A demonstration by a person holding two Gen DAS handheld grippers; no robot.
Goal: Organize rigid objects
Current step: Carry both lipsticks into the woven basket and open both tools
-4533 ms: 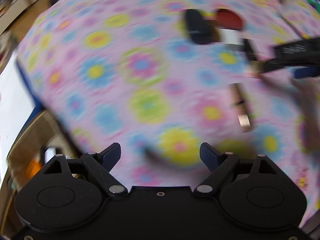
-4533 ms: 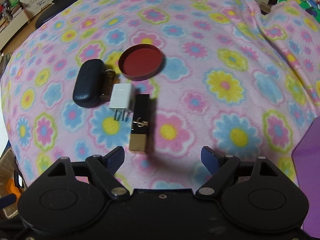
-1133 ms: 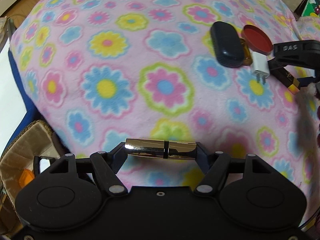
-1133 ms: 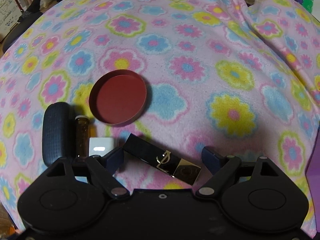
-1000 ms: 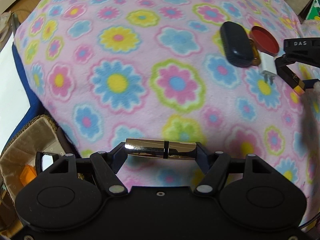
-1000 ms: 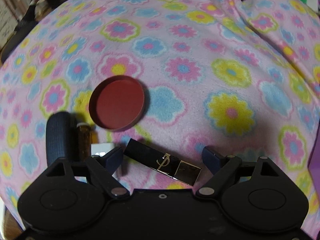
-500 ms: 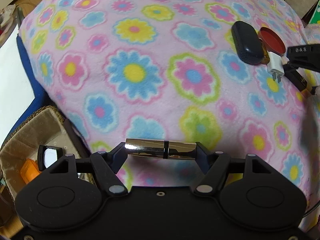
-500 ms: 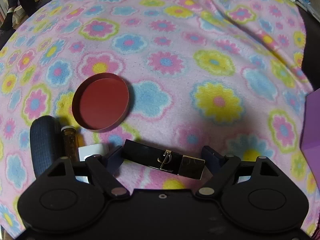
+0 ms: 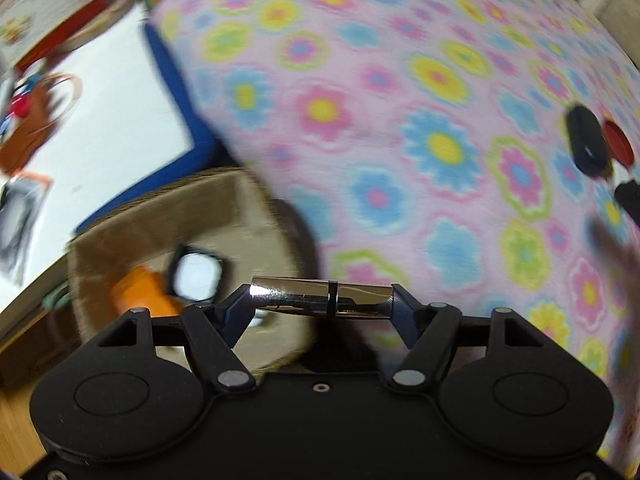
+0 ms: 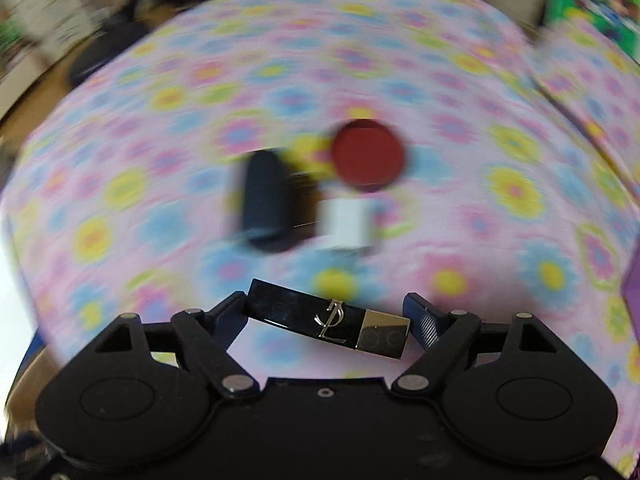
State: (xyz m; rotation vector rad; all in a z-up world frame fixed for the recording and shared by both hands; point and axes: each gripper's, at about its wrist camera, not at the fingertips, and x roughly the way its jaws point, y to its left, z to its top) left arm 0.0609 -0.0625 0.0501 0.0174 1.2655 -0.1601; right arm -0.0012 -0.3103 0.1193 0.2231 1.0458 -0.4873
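Observation:
My left gripper (image 9: 320, 305) is shut on a shiny metal lipstick tube (image 9: 322, 299), held crosswise by its ends above the bed's edge. A brown open box (image 9: 160, 216) lies just beneath and to the left. My right gripper (image 10: 328, 312) is shut on a black and gold lipstick case (image 10: 328, 318), lifted off the flowered blanket (image 10: 480, 200). Beyond it on the blanket lie a dark blue case (image 10: 266, 200), a white charger plug (image 10: 346, 224) and a red round lid (image 10: 368, 156). In the left wrist view the case (image 9: 586, 142) and lid (image 9: 618, 144) sit far right.
The box holds an orange object (image 9: 140, 292) and a small black-framed mirror (image 9: 198, 274). A white surface with a blue edge (image 9: 120, 120) runs left of the bed. A purple thing (image 10: 634, 288) is at the right edge. Both views are blurred.
My left gripper has swung left with the metal tube, from over the blanket to over the box. My right gripper has lifted the black lipstick case and drawn back from the other objects.

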